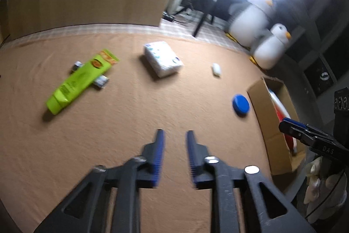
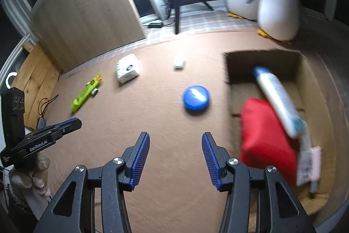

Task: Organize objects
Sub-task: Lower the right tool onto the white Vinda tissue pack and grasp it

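In the left wrist view, the left hand-held gripper (image 1: 175, 134) fills the bottom of the frame, its blue-ribbed fingers a narrow gap apart with nothing between them, over the tan cloth of the bench (image 1: 122, 115). At centre left lies a lime green tube (image 1: 79, 80) with an orange end, resting across a small silver-and-white item (image 1: 100, 80) that I cannot identify. Upper centre holds a white tissue pack (image 1: 162, 58), and to its right a small white bottle (image 1: 216, 69). A blue round lid (image 1: 241, 105) sits just beside the left wall of a cardboard box (image 1: 265, 121) at the right edge; from here only a sliver of red and white shows inside it. The right hand-held gripper (image 1: 283, 123) pokes in at mid right above the box, seen side-on.

The right wrist view looks down into that box (image 2: 305, 71) at right, which the other view does not: a red pouch (image 2: 264, 134) lies in it, with a white tube with a blue cap (image 2: 277, 99) slanted over it, and a pale pink item (image 2: 315, 163) at the lower right, blurred. The right hand-held gripper (image 2: 175, 137) at the bottom stands wide apart and empty. The blue lid (image 2: 196, 97) is at centre, well apart from the green tube (image 2: 86, 93) and tissue pack (image 2: 128, 68) at upper left; the small bottle (image 2: 179, 62) is above it. The left hand-held gripper (image 2: 75, 121) enters at lower left. Two plush penguins (image 2: 277, 3) stand at upper right.
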`<state>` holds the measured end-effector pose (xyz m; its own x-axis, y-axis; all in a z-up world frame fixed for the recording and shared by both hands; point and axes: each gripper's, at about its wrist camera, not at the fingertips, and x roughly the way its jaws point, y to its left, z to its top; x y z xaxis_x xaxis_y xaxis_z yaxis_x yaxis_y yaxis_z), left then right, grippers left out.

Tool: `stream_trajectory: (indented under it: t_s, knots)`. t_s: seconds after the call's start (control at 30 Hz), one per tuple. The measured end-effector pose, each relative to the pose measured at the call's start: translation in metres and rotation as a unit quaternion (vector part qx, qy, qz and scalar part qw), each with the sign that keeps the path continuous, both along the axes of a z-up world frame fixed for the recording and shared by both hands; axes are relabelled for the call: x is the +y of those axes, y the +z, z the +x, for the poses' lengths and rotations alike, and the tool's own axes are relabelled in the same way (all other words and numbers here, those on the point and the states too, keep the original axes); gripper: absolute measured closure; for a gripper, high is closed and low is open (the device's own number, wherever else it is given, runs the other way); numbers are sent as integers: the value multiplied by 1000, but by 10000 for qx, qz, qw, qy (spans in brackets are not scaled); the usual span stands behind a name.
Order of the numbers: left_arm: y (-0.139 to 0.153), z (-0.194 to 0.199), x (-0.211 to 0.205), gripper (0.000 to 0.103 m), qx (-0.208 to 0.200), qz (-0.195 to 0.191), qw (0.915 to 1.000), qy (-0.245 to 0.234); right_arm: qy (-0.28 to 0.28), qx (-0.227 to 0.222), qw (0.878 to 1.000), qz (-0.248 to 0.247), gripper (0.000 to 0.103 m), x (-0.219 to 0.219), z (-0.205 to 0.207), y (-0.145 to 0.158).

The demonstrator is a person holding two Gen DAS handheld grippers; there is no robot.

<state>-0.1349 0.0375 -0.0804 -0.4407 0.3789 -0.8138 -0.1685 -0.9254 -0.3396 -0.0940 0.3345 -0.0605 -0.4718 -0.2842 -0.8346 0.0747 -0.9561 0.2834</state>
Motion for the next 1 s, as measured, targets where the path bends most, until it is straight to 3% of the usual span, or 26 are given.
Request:
stream_trajectory:
  t_s: [0.17,0.37,0.53,0.73,1.0]
  knots:
    - [3,-26,-13,36,186,100,9997,119,395,-42,9991,-132,49,-31,-40,1]
    - [-4,-64,-11,24,251,124,9995,171,705,-112,9970,-297,44,-62,-99,2]
    - [-21,-94,-1,24,149,80,9998,100,866,-206,9954,-362,43,-88,-143,-3]
    - [-41,-125,11,24,1,154,9998,110,929,-603,9924,-544,43,-112,-190,-30]
    - [-59,-153,23,28,-127,225,9997,9,871,-971,9885,-763,43,-126,-222,-62]
